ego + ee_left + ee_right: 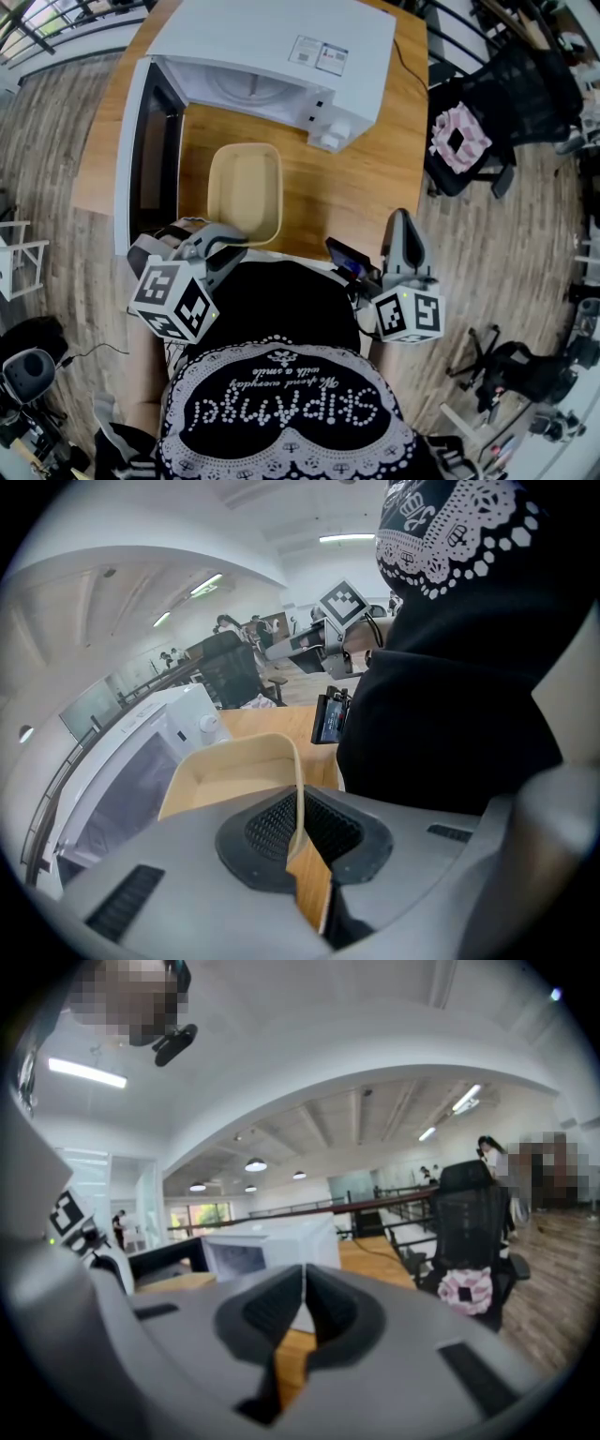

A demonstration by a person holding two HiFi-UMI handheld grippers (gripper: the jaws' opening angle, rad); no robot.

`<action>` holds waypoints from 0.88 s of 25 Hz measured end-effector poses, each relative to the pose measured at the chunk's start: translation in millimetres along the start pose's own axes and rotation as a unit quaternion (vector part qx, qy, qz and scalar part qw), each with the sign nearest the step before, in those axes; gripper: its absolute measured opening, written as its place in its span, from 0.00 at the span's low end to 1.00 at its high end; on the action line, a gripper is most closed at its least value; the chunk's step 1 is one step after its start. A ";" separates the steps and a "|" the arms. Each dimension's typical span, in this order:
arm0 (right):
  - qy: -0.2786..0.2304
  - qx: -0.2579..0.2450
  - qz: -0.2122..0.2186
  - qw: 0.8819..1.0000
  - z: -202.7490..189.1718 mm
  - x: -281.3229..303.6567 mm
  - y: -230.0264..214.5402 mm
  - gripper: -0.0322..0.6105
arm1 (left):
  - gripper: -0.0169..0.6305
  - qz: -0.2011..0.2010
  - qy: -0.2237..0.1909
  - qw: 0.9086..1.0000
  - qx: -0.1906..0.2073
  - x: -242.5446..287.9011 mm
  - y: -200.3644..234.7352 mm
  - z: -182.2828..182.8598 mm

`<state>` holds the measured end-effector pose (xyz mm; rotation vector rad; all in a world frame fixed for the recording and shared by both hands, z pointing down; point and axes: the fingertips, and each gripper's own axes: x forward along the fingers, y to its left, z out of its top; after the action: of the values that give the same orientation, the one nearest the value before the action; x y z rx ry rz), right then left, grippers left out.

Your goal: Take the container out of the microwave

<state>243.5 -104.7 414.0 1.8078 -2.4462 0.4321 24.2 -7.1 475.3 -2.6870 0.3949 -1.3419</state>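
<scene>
A beige, empty rectangular container (pixel 246 187) sits on the wooden table (pixel 356 187), outside the white microwave (pixel 281 47), whose door (pixel 141 150) stands open to the left. My left gripper (pixel 232 244) is shut on the container's near rim. In the left gripper view the thin rim of the container (pixel 234 775) is pinched between the pads of the left gripper (pixel 300 829), and the microwave (pixel 122 780) lies to the left. At the table's near right edge my right gripper (pixel 403 223) is shut and empty. In the right gripper view the right gripper (pixel 304 1297) points toward the microwave (pixel 272 1246).
A black office chair with a pink cushion (pixel 459 141) stands right of the table. A small black device (pixel 345 258) is mounted by the right gripper. The person's dark-clothed torso (pixel 281 375) is close against the table's near edge. More chairs and equipment stand on the wooden floor.
</scene>
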 end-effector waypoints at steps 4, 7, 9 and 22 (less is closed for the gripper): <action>0.002 -0.003 0.000 1.000 0.3 1.1 0.0 0.10 | 0.09 0.001 0.001 1.000 0.000 -0.4 0.0 -0.5; 0.003 -0.003 0.001 1.000 0.3 1.8 -0.2 0.10 | 0.09 0.000 0.000 1.000 0.001 -0.9 0.2 0.9; 0.004 -0.003 0.000 1.000 0.1 2.2 -0.5 0.10 | 0.09 0.000 0.000 1.000 0.001 -1.3 0.4 1.5; 0.009 -0.006 0.002 1.000 -0.6 4.5 -0.6 0.10 | 0.09 -0.003 0.002 1.000 0.004 -2.1 0.9 3.0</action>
<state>242.7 -108.9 415.7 1.7881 -2.4355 0.4298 25.2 -7.4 471.7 -2.6830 0.3815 -1.3470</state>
